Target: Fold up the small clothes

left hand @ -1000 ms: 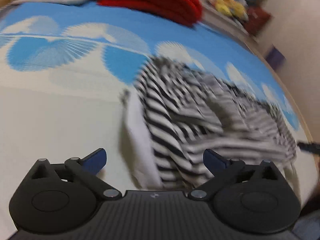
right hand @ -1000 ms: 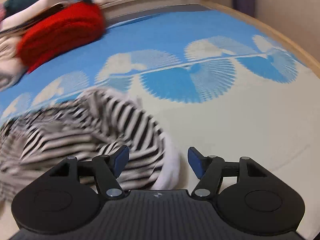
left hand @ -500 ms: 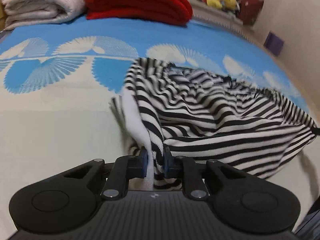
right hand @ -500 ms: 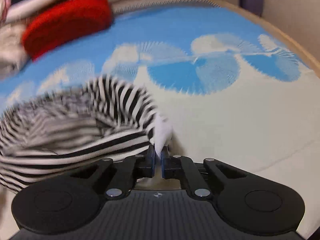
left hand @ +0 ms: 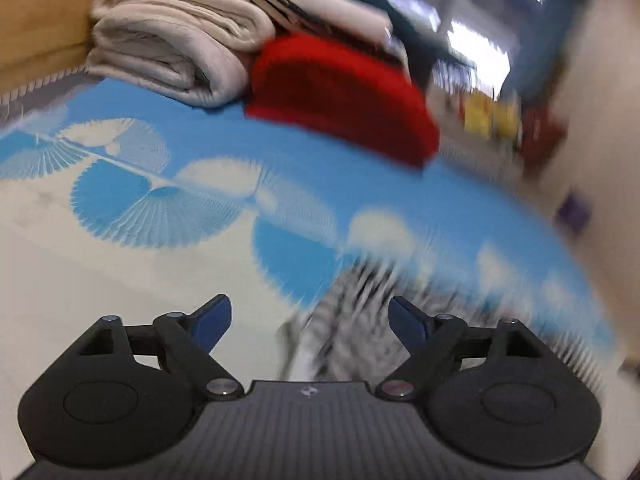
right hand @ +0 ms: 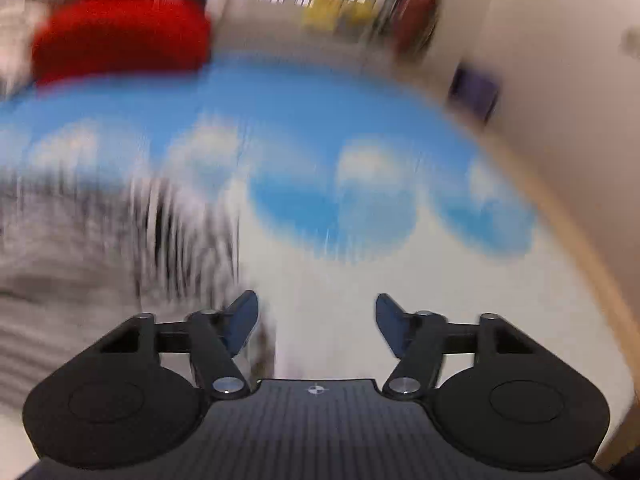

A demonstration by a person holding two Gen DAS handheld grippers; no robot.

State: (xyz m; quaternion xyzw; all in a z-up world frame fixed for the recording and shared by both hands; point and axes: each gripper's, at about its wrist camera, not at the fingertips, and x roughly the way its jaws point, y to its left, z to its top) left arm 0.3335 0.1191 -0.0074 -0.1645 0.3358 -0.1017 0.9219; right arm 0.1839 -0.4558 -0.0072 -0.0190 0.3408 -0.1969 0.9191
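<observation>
Here: black-and-white striped small garment (left hand: 352, 320), blurred, lying on the blue-and-cream fan-patterned bedcover (left hand: 168, 208). Left gripper (left hand: 310, 318) above it, jaws opening, pads clear of cloth. Right gripper (right hand: 316, 318) likewise opening, garment to its left. Beyond: red folded knit (left hand: 340, 96), cream folded blanket (left hand: 172, 48).
</observation>
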